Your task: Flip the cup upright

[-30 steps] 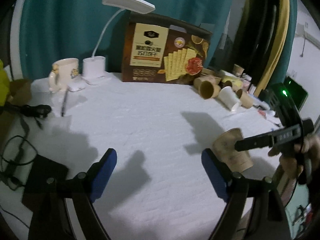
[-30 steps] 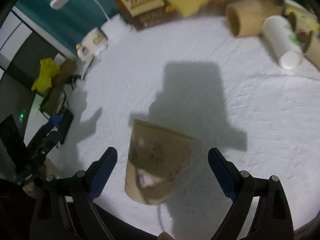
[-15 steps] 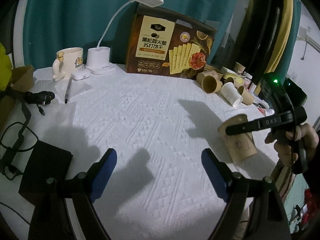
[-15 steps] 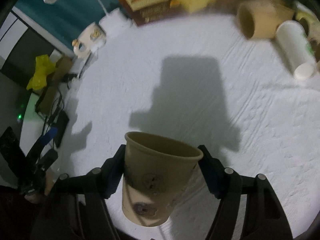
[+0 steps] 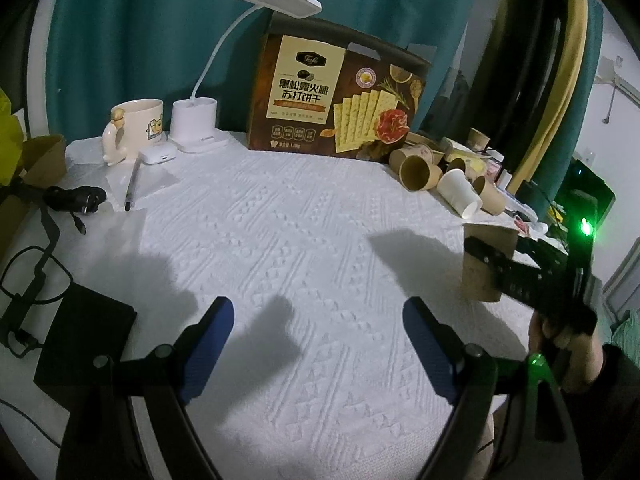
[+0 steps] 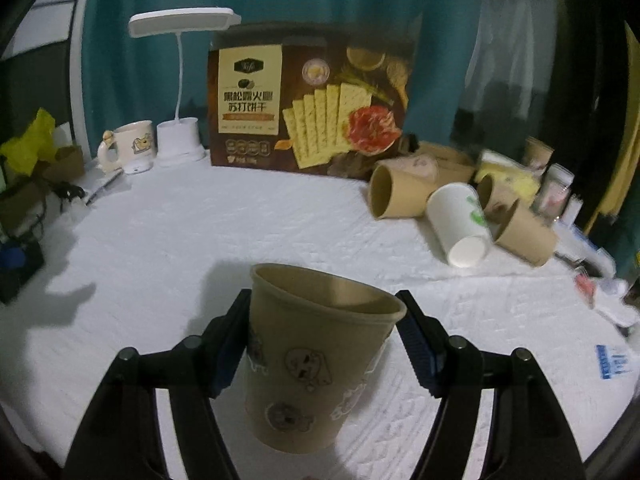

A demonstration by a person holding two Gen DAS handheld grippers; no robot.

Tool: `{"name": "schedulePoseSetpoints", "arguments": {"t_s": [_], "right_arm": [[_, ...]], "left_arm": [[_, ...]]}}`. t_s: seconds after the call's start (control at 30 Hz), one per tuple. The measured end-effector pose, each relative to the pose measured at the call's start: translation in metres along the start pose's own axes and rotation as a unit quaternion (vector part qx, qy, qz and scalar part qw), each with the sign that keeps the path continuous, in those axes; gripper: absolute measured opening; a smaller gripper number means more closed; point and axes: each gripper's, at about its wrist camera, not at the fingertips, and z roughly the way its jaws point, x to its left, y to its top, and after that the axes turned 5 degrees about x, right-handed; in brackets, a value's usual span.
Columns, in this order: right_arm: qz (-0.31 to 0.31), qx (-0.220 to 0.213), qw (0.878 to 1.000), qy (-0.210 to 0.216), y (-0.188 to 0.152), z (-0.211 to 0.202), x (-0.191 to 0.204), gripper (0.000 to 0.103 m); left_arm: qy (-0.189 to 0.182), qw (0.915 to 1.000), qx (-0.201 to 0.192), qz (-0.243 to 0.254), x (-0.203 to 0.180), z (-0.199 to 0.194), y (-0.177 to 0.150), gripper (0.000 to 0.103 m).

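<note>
1. The brown paper cup (image 6: 316,364) is tapered, has cartoon stickers and stands mouth up over the white embossed cloth (image 6: 200,232)
2. The right gripper (image 6: 324,344) presses both blue pads on the cup; the left gripper (image 5: 316,344) is half open and empty
3. Toppled paper cups (image 6: 460,212) lie beyond, before a cracker box (image 6: 308,104)

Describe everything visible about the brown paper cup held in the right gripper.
The brown paper cup looks like kraft paper with a rolled rim and cartoon stickers on its wall. It is mouth-up, slightly tilted, its inside empty as far as shows. The right gripper is shut on it, blue pads pressing opposite sides just below the rim. Whether its base touches the white tablecloth is unclear.
</note>
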Motion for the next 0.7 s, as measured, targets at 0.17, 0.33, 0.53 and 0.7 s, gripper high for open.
{"name": "schedulePoseSetpoints", "arguments": {"t_s": [0.17, 0.33, 0.53, 0.7], "right_arm": [[-0.007, -0.029, 1.000, -0.010, -0.021, -0.018, 0.007, 0.068], [0.002, -0.019, 1.000, -0.006, -0.037, -0.032, 0.012, 0.069], [0.039, -0.003, 0.999, 0.003, -0.055, -0.043, 0.011, 0.070], [0.060, 0.009, 0.998, 0.008, -0.068, -0.057, 0.010, 0.071]], "left_arm": [[-0.001, 0.9999, 0.007, 0.012, -0.009, 0.005, 0.000, 0.087], [0.002, 0.9994, 0.009, 0.034, -0.022, 0.009, 0.001, 0.087], [0.020, 0.9974, -0.005, 0.069, -0.038, 0.008, 0.002, 0.087], [0.025, 0.9955, 0.004, 0.091, -0.049, 0.009, -0.004, 0.087]]}}
